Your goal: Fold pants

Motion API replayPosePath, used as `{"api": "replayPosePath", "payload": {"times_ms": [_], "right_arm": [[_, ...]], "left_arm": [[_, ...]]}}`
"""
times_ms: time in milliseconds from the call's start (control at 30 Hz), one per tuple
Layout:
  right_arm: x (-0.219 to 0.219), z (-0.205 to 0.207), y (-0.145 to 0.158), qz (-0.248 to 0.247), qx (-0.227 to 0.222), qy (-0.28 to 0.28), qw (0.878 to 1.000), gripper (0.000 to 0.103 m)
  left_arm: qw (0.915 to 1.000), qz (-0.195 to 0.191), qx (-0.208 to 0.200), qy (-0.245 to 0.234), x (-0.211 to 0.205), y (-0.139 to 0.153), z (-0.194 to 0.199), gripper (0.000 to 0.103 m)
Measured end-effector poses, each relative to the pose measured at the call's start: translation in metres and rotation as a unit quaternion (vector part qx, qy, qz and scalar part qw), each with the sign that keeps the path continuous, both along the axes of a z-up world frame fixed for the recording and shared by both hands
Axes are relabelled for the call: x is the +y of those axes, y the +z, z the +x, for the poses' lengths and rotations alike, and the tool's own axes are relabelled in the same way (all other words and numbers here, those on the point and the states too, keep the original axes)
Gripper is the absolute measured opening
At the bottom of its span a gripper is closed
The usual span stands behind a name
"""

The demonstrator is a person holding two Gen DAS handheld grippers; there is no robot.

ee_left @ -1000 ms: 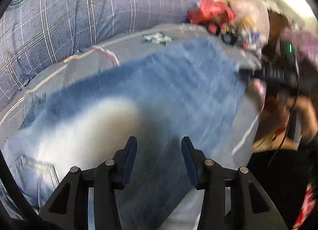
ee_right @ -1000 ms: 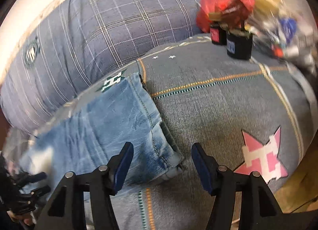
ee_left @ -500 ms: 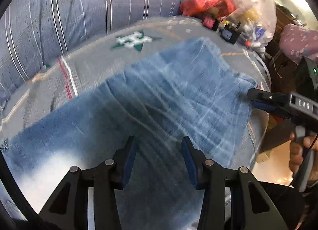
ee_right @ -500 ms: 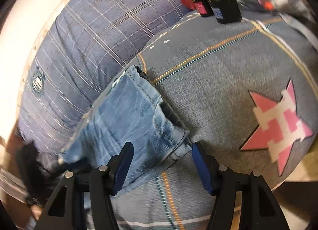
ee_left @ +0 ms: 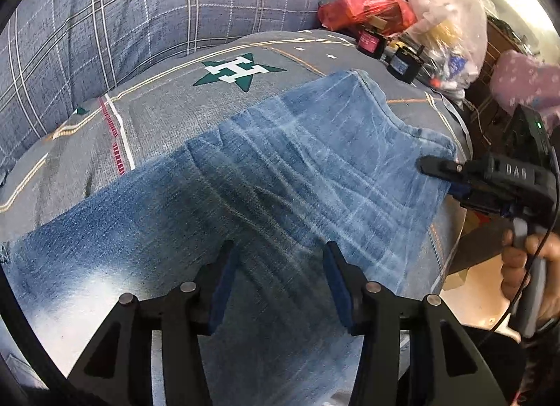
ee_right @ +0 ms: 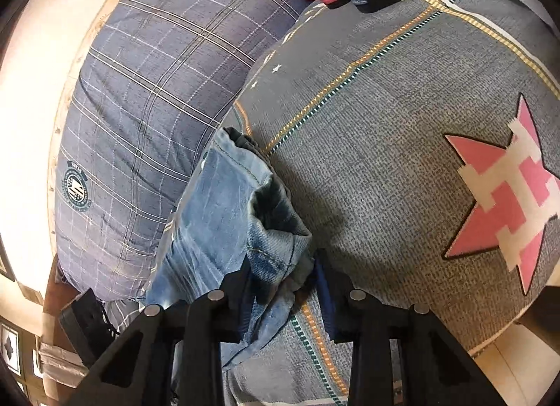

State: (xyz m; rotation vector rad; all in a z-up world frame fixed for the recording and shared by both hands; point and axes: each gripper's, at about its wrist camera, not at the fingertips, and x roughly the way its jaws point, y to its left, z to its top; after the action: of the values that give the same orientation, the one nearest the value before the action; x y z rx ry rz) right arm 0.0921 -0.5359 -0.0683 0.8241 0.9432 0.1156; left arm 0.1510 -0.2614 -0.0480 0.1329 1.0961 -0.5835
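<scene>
Blue jeans (ee_left: 280, 178) lie flat across the grey bed sheet (ee_left: 168, 125), legs running to the right. My left gripper (ee_left: 276, 266) hovers open over the middle of the legs, with only flat denim beneath it. At the hem's near corner is my right gripper (ee_left: 437, 176), held by a person's hand (ee_left: 521, 266). In the right wrist view the jeans' hem (ee_right: 276, 231) bunches up between the fingers of my right gripper (ee_right: 283, 276). Its jaws are closing, and the pads press the cloth from both sides.
A plaid quilt (ee_left: 140, 13) is bunched along the back of the bed. A red bag (ee_left: 364, 6), a clear bag and two small dark boxes (ee_left: 402, 62) crowd the far right corner. The sheet's pink star (ee_right: 507, 195) lies right of the hem. The bed's edge drops off close beside the hem.
The left gripper slid along the jeans from the faded seat to the legs, then held still. The right gripper rolled, sank slightly, and its jaws closed in on the hem, bunching it.
</scene>
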Motion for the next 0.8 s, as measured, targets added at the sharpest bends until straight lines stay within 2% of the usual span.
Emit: {"api": "replayPosePath", "payload": {"times_ms": [67,133,233,300,367,433,467,567,733,800], "right_arm": [[0.009,0.002,0.007,-0.034,-0.013,0.023,0.999,0.025],[0.030,0.004,0.022,-0.081,-0.038,0.064,0.994,0.023],[0.067,0.003,0.044,-0.144,-0.078,0.126,0.978,0.023],[0.088,0.001,0.052,-0.173,-0.096,0.156,0.968,0.023],[0.105,-0.001,0.058,-0.205,-0.111,0.183,0.955,0.023],[0.115,-0.003,0.062,-0.220,-0.123,0.203,0.946,0.023],[0.122,-0.003,0.062,-0.229,-0.125,0.217,0.941,0.023],[0.145,-0.004,0.062,-0.268,-0.123,0.256,0.920,0.023],[0.177,-0.007,0.059,-0.309,-0.124,0.300,0.894,0.023],[0.188,-0.010,0.060,-0.325,-0.129,0.317,0.882,0.023]], "left_arm": [[0.9994,-0.026,0.024,0.006,0.003,0.004,0.006,0.051],[0.9973,-0.058,0.041,0.017,0.008,0.012,0.014,0.051],[0.9899,-0.119,0.063,0.044,0.021,0.030,0.031,0.052],[0.9857,-0.144,0.072,0.051,0.024,0.041,0.039,0.052],[0.9852,-0.150,0.068,0.047,0.021,0.052,0.044,0.054],[0.9842,-0.158,0.070,0.039,0.016,0.058,0.047,0.065],[0.9829,-0.164,0.077,0.034,0.011,0.060,0.050,0.066],[0.9812,-0.169,0.088,0.031,0.001,0.061,0.054,0.066],[0.9830,-0.143,0.108,0.042,-0.012,0.046,0.063,0.066],[0.9845,-0.135,0.096,0.058,-0.006,0.043,0.063,0.061]]}}
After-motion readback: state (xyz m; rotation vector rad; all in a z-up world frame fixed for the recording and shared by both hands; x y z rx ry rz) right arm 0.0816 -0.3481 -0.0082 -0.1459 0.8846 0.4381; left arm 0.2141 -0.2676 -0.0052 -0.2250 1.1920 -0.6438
